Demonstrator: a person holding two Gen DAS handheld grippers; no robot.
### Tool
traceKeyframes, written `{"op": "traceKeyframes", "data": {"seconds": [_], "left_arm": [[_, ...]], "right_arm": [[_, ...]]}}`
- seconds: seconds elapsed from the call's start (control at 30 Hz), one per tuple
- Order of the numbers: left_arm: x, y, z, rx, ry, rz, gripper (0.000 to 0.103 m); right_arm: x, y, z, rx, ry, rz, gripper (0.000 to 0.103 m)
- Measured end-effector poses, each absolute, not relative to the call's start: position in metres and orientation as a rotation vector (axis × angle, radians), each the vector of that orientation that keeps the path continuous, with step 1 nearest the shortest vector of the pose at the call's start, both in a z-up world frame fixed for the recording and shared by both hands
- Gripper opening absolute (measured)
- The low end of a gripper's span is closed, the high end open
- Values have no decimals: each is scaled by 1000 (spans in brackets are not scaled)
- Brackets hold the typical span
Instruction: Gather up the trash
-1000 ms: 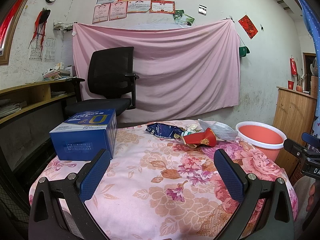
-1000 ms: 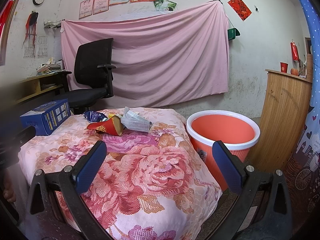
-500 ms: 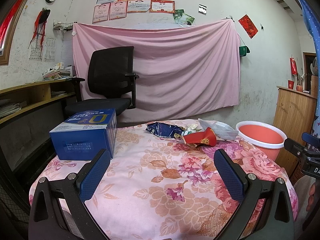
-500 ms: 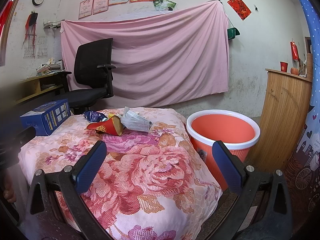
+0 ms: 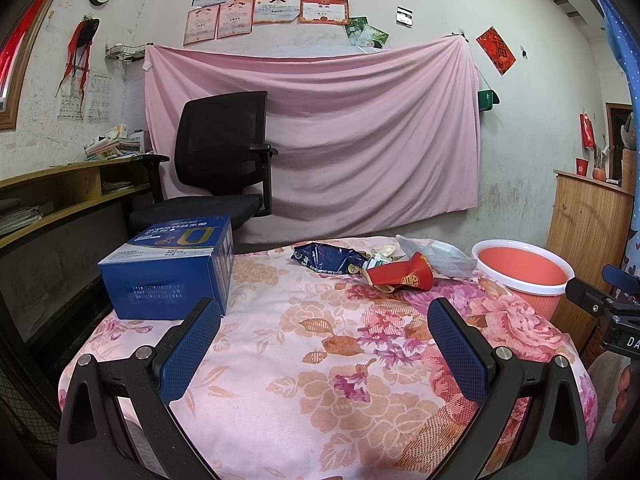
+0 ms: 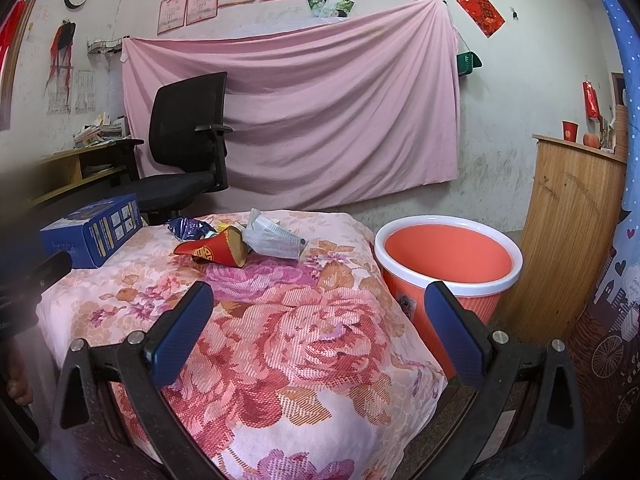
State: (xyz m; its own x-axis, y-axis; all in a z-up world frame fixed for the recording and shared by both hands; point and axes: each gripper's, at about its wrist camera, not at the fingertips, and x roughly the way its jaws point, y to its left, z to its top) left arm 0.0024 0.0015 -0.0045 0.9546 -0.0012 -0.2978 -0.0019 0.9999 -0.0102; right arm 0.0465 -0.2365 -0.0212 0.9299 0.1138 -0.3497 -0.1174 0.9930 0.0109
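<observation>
Both grippers level over table (image 5: 320, 400); jaws wide.

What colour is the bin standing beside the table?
The bin is orange-red with a white rim, clearest in the right wrist view.

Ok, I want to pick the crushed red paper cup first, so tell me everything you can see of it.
The red paper cup lies on its side on the flowered tablecloth, at the far part of the table among the other litter. It is flattened toward its base and flares to an open mouth with a pale inside, which faces the orange bin. A gold emblem marks its side. It rests against the clear plastic wrapper, with the dark blue snack bag just behind. Neither gripper touches it.
</observation>
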Motion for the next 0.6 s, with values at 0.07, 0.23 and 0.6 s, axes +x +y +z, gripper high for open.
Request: {"op": "traceKeyframes", "data": {"seconds": [0.07,0.23,0.6], "left_arm": [[3,1,-6,-8,303,1,101],[3,1,-7,-6,303,2,101],[11,-2,6,-8,297,23,101]], "right_arm": [[44,-235,-21,-13,358,118,103],[46,-234,-16,-7,357,119,103],[50,-237,-7,13,342,143,103]]}}
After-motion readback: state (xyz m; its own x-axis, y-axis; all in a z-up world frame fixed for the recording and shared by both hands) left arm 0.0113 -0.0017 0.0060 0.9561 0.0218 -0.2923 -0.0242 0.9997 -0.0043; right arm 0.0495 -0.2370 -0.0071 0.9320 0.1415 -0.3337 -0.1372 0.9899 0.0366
